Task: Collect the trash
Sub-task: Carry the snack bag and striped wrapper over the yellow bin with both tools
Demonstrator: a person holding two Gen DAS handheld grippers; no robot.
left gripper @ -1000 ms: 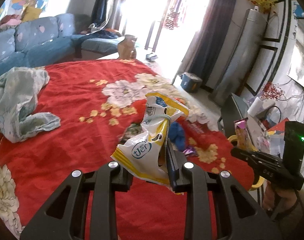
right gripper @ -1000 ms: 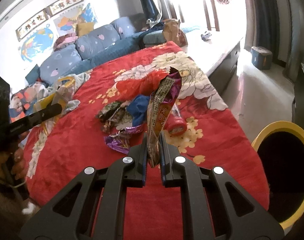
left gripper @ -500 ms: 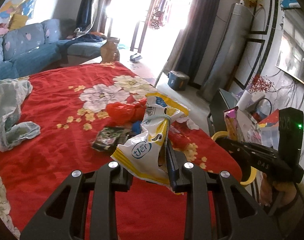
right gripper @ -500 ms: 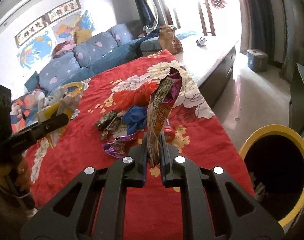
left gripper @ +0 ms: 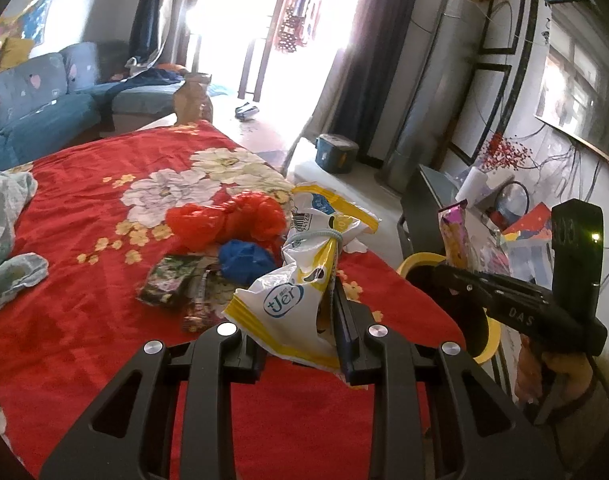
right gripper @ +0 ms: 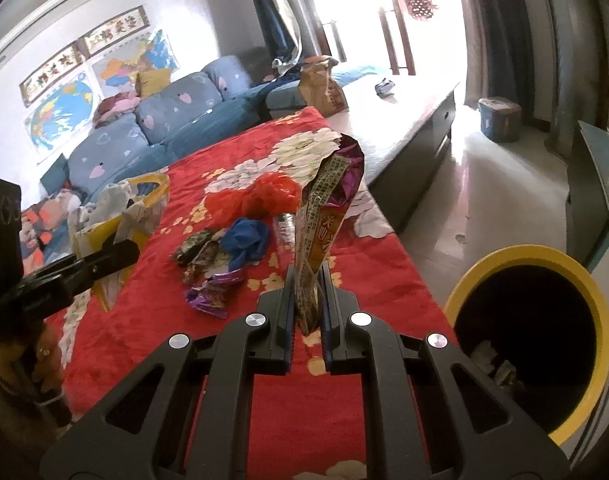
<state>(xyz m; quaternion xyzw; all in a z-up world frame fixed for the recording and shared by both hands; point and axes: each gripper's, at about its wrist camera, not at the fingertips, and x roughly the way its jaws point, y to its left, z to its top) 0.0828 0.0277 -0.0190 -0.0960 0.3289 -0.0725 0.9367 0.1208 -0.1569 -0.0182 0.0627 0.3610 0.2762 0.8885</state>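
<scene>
My left gripper [left gripper: 300, 344] is shut on a crumpled white and yellow snack bag [left gripper: 304, 280], held above the red blanket. My right gripper [right gripper: 307, 308] is shut on a tall purple and yellow wrapper [right gripper: 324, 224], held upright. The right gripper with its wrapper also shows in the left wrist view [left gripper: 454, 240] over a yellow-rimmed trash bin [left gripper: 490, 344]. The bin [right gripper: 584, 280] stands to the right of the bed, with some trash inside. More trash lies on the blanket: a red plastic bag [right gripper: 260, 196], a blue piece [right gripper: 246, 240], a dark floral wrapper [left gripper: 166, 284], a purple foil wrapper [right gripper: 212, 296].
The red flowered blanket [left gripper: 84, 200] covers a bed. A pale cloth [left gripper: 4, 232] lies at its left. A blue sofa [right gripper: 144, 128] stands behind. A brown paper bag [right gripper: 320, 88] sits on a low bench. A blue box [right gripper: 500, 118] and a dark cabinet [right gripper: 588, 200] stand on the floor.
Both grippers have swung right toward the yellow bin with their wrappers still held. The bin now shows larger in the right wrist view.
</scene>
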